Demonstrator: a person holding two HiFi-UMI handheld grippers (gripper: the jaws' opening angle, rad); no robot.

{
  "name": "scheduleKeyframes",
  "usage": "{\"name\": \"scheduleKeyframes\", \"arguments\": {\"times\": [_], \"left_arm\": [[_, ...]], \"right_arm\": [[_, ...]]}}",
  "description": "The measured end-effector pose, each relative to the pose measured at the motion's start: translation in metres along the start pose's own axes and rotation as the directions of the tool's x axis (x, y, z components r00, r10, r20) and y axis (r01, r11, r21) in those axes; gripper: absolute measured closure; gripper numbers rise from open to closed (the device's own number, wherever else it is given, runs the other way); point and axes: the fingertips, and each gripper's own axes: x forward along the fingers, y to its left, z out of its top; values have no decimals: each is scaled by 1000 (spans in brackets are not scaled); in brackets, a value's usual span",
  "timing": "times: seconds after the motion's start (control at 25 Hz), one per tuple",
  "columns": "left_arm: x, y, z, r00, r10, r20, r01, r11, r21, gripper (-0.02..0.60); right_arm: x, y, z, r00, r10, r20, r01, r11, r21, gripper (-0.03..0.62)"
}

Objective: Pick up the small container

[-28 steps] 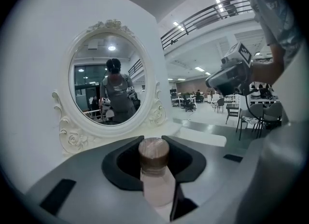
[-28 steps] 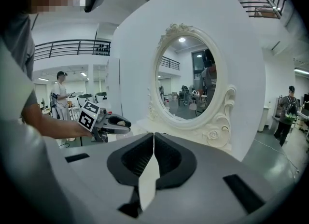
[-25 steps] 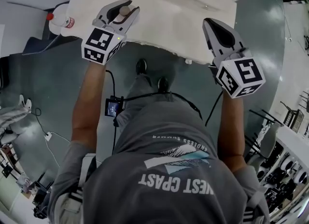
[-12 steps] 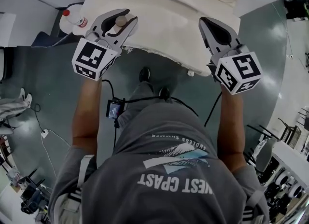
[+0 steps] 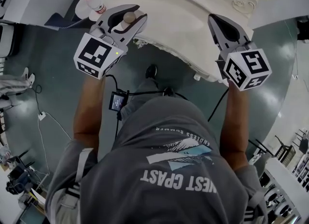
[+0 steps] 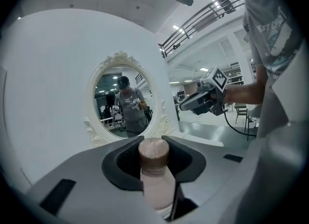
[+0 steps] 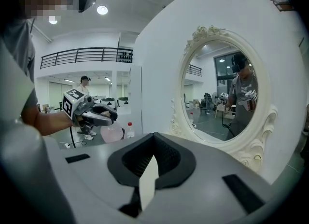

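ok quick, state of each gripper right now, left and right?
Left gripper: closed on the small container, a pinkish bottle with a brown cap.
Right gripper: closed, nothing between its jaws.

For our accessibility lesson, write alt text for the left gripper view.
Fingers of the left gripper clamp a small container, pale with a brown cap, upright. Behind stands an oval white-framed mirror; the right gripper shows at right.
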Motion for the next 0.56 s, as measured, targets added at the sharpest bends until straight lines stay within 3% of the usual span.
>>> {"name": "scheduleKeyframes", "arguments": {"times": [0.56], "left_arm": [[-9,-5,-29,997,70,-15,-70,997,-35,459]], "right_arm": [[16,1,-16,999,53,-5,-53,998,-45,569]]}}
